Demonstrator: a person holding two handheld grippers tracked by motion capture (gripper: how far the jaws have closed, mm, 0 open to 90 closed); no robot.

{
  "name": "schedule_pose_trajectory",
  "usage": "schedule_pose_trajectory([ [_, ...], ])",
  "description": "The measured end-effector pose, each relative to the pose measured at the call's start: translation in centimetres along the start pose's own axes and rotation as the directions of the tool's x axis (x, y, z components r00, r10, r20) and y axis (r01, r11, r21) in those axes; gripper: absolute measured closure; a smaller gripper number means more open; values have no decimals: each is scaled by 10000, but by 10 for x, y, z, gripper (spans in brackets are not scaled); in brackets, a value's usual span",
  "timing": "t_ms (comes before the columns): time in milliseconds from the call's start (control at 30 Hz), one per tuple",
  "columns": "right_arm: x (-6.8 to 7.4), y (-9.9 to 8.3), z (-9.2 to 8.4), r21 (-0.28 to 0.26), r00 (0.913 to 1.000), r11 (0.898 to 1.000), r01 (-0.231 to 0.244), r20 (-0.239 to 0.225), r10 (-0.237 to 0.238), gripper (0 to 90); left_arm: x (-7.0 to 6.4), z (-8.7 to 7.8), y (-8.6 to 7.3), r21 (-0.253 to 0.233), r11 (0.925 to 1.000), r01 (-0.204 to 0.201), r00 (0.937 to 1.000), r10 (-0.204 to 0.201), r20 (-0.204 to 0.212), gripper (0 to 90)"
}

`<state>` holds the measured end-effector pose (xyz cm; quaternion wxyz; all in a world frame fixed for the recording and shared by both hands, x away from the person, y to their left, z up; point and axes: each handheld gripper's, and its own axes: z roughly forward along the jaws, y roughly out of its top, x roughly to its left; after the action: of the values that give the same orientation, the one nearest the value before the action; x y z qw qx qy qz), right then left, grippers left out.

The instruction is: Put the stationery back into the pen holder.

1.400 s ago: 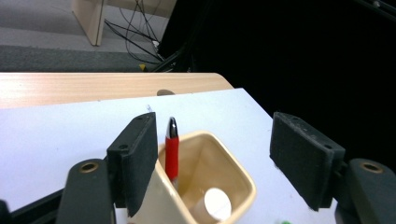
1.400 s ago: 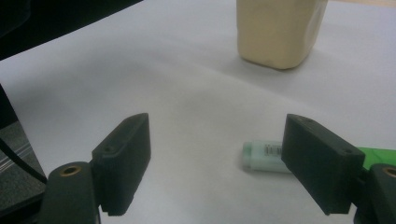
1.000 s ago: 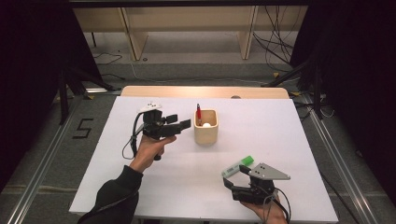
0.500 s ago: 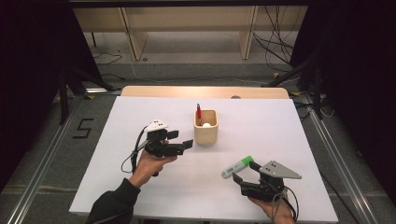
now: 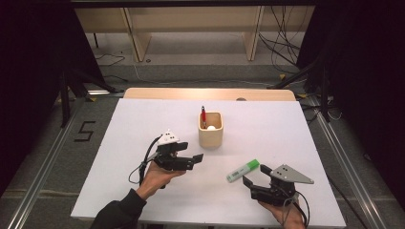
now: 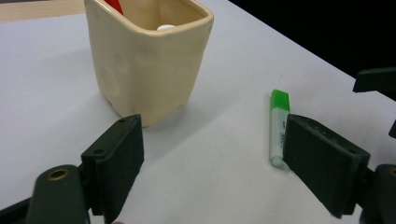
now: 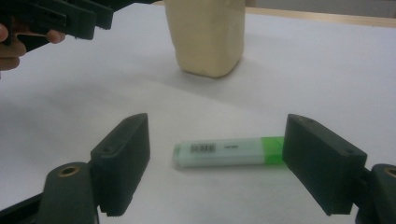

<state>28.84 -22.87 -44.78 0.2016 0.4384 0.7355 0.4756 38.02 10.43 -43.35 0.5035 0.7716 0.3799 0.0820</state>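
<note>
Standing in the cup (image 5: 210,130), the red pen (image 5: 203,116) looks done; the green marker (image 5: 243,170) lies on the desk (image 5: 143,119) before the open, empty right gripper (image 5: 253,174), while the left gripper (image 5: 195,159), its jaws just widened, holds nothing.

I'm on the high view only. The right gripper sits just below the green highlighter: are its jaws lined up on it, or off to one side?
Observer: In the right gripper view the right gripper has its jaws open, and the highlighter lies flat on the table between them, untouched.
Operator: Which end is the cap?
Observer: The green cap end sits by the jaw on that view's right; a barcode label is near the other end.
Operator: Anything in the cup besides the red pen?
Observer: The left gripper view shows something white inside the cup, by the far wall; I can't tell what.
</note>
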Motion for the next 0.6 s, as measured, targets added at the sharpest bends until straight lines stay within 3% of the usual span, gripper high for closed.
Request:
schedule_pose_trajectory([
  [367,-14,-1,3,93,9992,9998,-169,375,166,254,-12,-12,-17,-142,9999,-86,9993,91,363,197],
  [600,-27,4,11,191,9981,9997,-133,601,121,382,-14,-26,-28,-429,9989,-172,9989,190,427,194],
])
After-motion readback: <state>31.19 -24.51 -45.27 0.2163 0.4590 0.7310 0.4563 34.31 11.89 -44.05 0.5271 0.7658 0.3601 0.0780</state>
